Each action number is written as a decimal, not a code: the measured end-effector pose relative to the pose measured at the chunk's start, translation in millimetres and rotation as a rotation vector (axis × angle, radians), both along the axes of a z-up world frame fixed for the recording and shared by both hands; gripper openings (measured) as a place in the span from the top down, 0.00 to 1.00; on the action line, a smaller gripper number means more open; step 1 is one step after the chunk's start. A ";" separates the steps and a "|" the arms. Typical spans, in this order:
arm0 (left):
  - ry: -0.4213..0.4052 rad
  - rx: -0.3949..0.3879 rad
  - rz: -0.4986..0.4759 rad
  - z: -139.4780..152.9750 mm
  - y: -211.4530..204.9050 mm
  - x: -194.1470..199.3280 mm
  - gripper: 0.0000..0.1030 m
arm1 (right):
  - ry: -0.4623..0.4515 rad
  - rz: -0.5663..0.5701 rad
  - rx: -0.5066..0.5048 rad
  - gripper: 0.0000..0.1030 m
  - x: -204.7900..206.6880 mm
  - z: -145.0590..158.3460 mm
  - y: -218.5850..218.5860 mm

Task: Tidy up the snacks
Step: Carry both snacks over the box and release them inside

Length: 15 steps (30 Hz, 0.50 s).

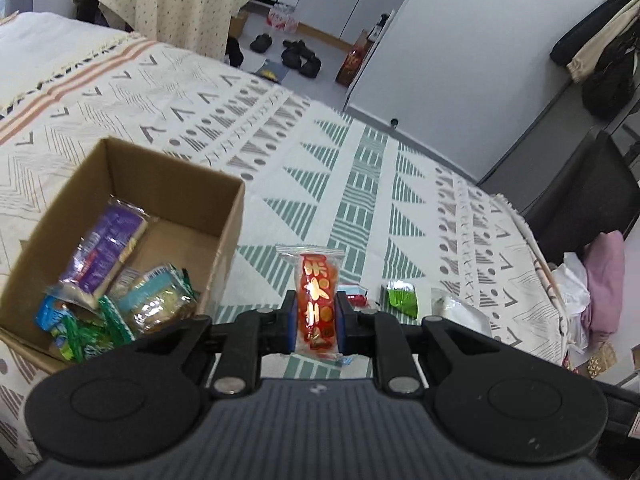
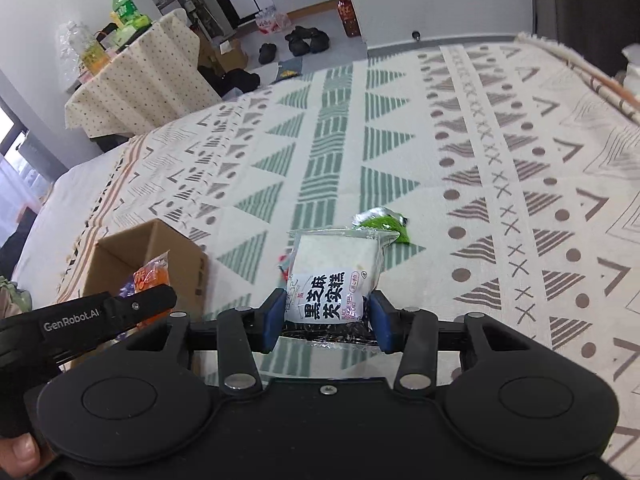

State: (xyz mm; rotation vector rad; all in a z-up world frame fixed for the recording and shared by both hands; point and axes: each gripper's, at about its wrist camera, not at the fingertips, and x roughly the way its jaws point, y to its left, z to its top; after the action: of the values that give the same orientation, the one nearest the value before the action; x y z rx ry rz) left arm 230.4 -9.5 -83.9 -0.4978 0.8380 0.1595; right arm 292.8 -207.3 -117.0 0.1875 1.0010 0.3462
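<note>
My left gripper [image 1: 317,312] is shut on a red snack packet [image 1: 318,300] with gold print, held just right of the cardboard box [image 1: 228,216]. The box holds several snacks, among them a purple packet [image 1: 106,252] and green packets [image 1: 100,332]. My right gripper [image 2: 326,316] is shut on a white sesame cake packet [image 2: 334,276] with black lettering. The box [image 2: 188,256] lies to its left, with the left gripper's arm [image 2: 108,312] and the red packet [image 2: 150,280] above it. A green packet [image 2: 382,224] lies on the cloth beyond; it also shows in the left wrist view [image 1: 402,298].
A patterned cloth [image 2: 500,152] covers the bed. A small red packet [image 1: 354,294] and the white cake packet [image 1: 460,310] show right of the left gripper. A dotted-cloth table with bottles [image 2: 132,68] and shoes on the floor [image 2: 308,40] lie beyond the bed.
</note>
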 end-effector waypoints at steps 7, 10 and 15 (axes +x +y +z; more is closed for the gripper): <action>-0.007 -0.038 -0.015 10.9 24.4 -2.7 0.83 | -0.022 -0.016 -0.008 0.57 -10.7 22.7 19.0; -0.013 -0.037 -0.022 17.7 33.5 -2.0 0.83 | -0.049 -0.005 -0.014 0.57 -15.3 33.0 29.2; -0.014 -0.028 0.010 21.5 50.6 -4.5 0.83 | -0.059 0.010 0.021 0.57 -21.0 42.2 47.2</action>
State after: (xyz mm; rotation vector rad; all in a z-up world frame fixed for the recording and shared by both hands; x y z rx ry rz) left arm 225.9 41.1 -62.4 -0.5283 0.8252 0.1535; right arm 271.8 -160.1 -74.9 0.1900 0.9405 0.3690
